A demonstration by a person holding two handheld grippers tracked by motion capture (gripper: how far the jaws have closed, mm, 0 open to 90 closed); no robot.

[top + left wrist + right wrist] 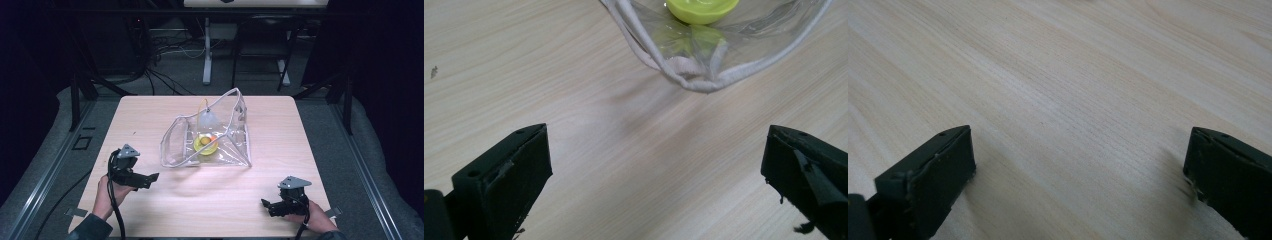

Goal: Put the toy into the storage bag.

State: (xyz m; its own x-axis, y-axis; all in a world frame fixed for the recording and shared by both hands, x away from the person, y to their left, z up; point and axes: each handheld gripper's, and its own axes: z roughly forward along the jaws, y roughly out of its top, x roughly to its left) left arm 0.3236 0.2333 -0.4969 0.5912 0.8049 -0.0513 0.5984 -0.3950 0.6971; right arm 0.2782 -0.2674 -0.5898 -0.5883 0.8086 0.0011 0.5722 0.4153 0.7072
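Light wood counter [150, 115] sitting in a dark room, grey floor, cables and desk legs behind. One clear bag [230, 135] holding one yellow bowl [206, 145], lying just ahead of the left gripper [152, 177], jaws gaping wide, nothing between. Right gripper [265, 204] resting well apart from it, jaws wide, empty.

**Clear pouch sits alone on pale wooden table**

A square, light-wood table [150, 115] with rounded corners stands on a grey floor [330, 125]. Near its middle, slightly toward the far side, lies a clear plastic pouch [235, 145] with pale cloth edging, partly standing open. A yellow-green bowl [206, 145] rests inside it on the pouch's floor. The near half of the tabletop shows bare wood grain.
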